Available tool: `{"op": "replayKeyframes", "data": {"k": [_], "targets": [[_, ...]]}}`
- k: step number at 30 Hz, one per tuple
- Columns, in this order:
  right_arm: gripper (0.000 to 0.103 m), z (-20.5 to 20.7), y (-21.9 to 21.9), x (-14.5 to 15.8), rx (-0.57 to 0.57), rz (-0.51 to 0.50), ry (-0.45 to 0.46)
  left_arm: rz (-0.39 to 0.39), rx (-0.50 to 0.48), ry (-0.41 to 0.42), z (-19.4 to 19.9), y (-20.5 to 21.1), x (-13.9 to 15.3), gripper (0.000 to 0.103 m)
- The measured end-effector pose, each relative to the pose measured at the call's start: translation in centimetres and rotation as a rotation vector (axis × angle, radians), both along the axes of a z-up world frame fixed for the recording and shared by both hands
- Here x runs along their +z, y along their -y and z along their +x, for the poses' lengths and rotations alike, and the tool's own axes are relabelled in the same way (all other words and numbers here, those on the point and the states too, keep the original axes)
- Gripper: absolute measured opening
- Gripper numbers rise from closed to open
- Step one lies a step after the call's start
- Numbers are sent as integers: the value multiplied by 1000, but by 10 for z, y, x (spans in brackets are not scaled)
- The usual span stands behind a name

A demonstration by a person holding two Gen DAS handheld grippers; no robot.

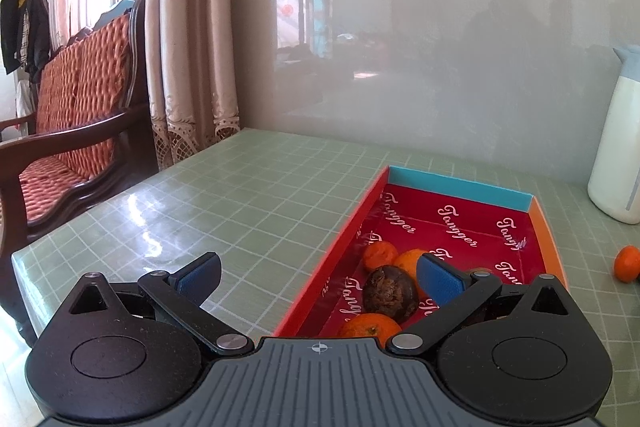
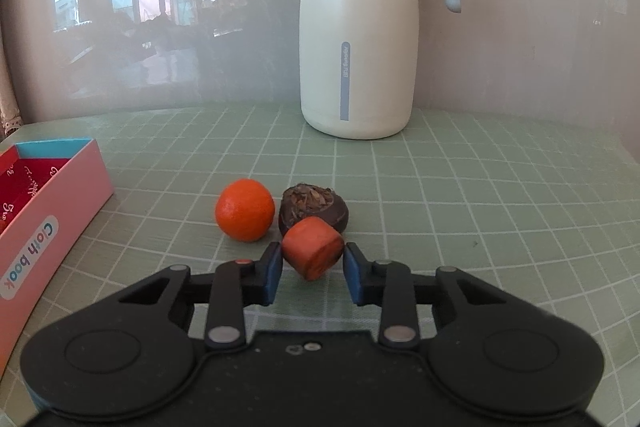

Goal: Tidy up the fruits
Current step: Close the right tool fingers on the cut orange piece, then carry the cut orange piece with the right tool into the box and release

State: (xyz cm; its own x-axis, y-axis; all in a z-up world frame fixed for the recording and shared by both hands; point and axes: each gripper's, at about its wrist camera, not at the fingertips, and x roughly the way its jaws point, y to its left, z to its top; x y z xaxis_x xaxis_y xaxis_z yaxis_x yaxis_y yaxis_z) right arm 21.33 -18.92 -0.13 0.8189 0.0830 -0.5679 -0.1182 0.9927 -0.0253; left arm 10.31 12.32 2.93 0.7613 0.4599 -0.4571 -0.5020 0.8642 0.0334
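Between the pads of my right tool [image 2: 312, 264], just off the right side of the box [image 2: 56, 223], sits an orange chunk with a flat cut face [image 2: 313, 251]; the pads have closed onto its two sides, so I judge I have it clamped and the pick is made. Just beyond it on the green gridded worktop [image 2: 480, 195] lie a whole orange [image 2: 245, 209] to the left and a dark brown, rough-topped fruit [image 2: 314, 207] right behind the chunk, possibly touching it. A white jug [image 2: 358, 39] stands farther back, well apart. My left tool [image 1: 318, 281] hangs with its pads wide apart and nothing between them, over the near left wall of the box, idle. Inside the box, on its red printed lining, I count three oranges [image 1: 380, 255] and one dark fruit [image 1: 390, 293] bunched at the near end; the far end is bare. So the sorting is partly done, with three pieces outstanding on the worktop. The next move, as I read it, calls for lifting the chunk clear without nudging the dark fruit behind, carrying it left over the pink wall and letting go above the bare lining.
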Motion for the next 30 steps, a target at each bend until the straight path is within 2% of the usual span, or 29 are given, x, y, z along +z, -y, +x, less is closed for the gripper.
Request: {"op": "replayKeyframes", "data": {"k": [9, 20, 30], "targets": [[32, -20, -16, 18, 52, -6, 79, 10, 33, 10, -5, -7, 1, 103], [32, -45, -72, 42, 244, 17, 155, 23, 90, 16, -17, -23, 2, 103], [32, -66, -127, 45, 410, 18, 161, 29, 109, 8, -24, -32, 2, 103]]}}
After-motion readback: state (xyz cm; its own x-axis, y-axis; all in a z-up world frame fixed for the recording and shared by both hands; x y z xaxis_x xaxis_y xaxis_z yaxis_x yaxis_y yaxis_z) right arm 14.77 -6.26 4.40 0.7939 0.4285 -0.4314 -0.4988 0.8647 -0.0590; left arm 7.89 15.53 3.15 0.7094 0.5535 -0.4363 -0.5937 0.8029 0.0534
